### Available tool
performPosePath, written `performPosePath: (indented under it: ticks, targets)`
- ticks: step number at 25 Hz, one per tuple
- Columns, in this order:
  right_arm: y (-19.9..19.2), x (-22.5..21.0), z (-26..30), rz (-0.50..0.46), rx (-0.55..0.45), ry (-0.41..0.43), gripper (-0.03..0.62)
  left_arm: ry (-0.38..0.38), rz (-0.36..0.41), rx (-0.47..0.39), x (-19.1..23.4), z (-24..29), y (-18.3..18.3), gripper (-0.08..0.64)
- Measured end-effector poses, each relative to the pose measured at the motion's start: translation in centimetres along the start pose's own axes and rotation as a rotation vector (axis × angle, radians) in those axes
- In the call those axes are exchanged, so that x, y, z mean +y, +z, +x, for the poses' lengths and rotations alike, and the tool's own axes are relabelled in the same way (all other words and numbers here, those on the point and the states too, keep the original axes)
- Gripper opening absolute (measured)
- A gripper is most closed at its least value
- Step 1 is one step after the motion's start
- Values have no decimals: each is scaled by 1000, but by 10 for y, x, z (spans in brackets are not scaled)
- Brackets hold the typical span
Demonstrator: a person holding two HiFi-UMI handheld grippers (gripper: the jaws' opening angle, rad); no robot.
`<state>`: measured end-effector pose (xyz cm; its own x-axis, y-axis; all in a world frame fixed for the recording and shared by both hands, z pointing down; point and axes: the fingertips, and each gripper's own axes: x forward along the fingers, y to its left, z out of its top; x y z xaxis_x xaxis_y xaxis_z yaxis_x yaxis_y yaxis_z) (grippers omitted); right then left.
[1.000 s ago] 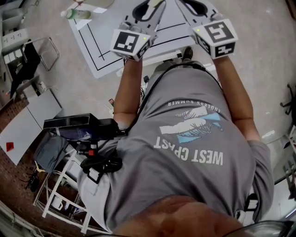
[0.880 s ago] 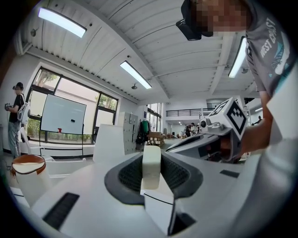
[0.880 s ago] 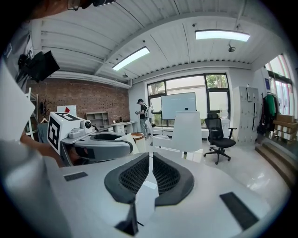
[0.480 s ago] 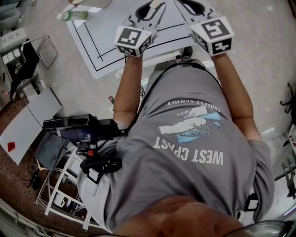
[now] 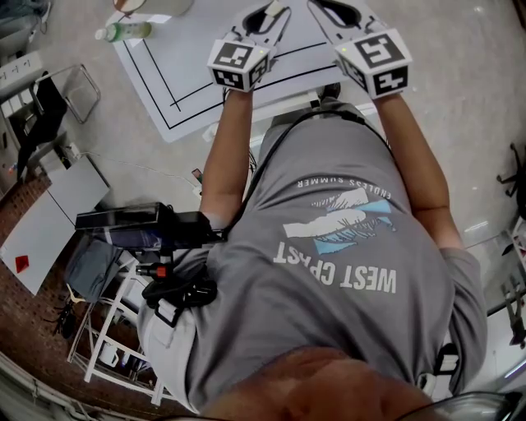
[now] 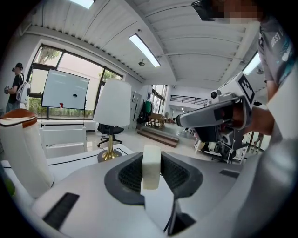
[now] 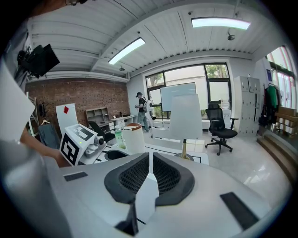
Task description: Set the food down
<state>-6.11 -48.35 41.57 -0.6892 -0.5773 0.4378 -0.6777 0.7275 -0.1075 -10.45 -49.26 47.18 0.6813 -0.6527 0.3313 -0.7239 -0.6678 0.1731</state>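
Left tongs (image 5: 263, 16) clamped on pale food block (image 6: 151, 166), held above white mat (image 5: 187, 70). My right tongs (image 7: 150, 173) pressed together, empty, also over mat. Lamp (image 6: 113, 110) stands on mat.

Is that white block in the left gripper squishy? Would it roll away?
The white block is probably soft: its corners look rounded and its surface matte, so a harder squeeze might dent it. It seems light, since the left gripper holds it up by just two sides. With flat faces, it likely won't roll.
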Motion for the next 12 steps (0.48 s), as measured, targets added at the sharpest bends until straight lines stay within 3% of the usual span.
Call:
performPosePath:
  ticks: [12]
  targets:
    - [-8, -11, 14, 20, 27, 10, 10, 26, -50, 89, 26, 16, -37, 104]
